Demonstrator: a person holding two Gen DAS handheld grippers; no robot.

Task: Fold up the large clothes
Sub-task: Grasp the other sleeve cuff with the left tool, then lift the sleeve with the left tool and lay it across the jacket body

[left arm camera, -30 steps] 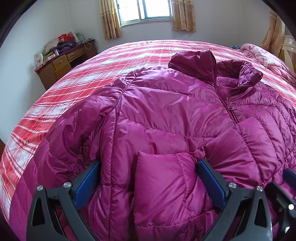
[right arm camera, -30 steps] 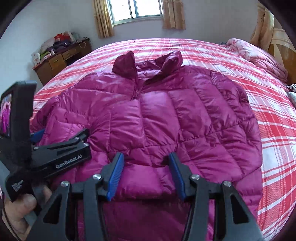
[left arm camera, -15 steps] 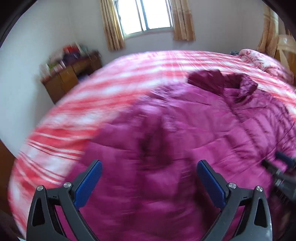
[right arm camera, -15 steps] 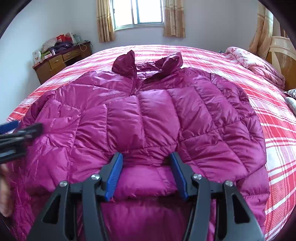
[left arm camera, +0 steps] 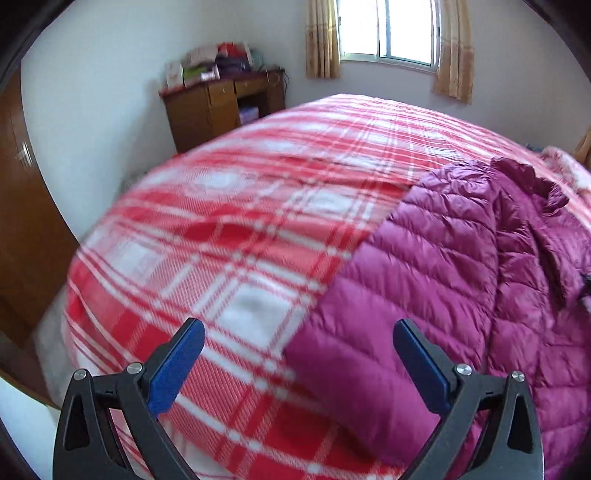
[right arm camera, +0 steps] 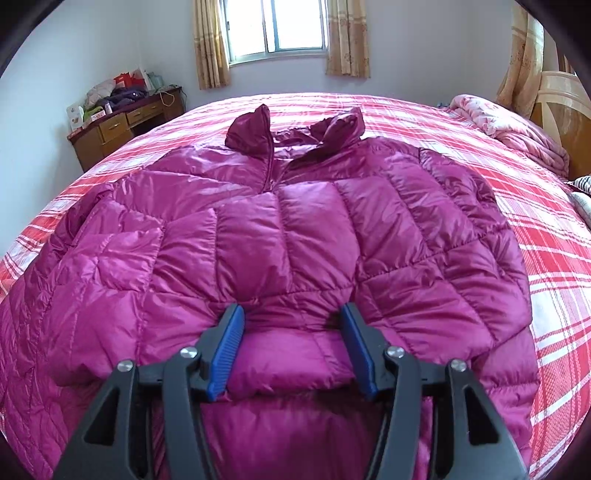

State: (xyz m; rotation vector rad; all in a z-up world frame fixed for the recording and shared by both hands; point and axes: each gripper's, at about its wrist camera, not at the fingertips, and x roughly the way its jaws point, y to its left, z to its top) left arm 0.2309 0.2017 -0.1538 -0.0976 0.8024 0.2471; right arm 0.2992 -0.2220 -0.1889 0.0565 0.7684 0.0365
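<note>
Two grippers: yours, over a plaid bedspread.
Left gripper: spread wide, held nothing.
Right gripper: pinched the magenta down jacket hem fold.

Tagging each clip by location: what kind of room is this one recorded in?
A bedroom in a home, most likely. A large bed with a red plaid cover fills the view, a wooden desk piled with belongings stands against the wall, and a curtained window sits behind. A magenta puffer jacket lies spread on the bed.

That jacket I'm pinching is shiny, slick quilted nylon; bedspread looks like soft matt woven cloth, desk varnished wood.
</note>
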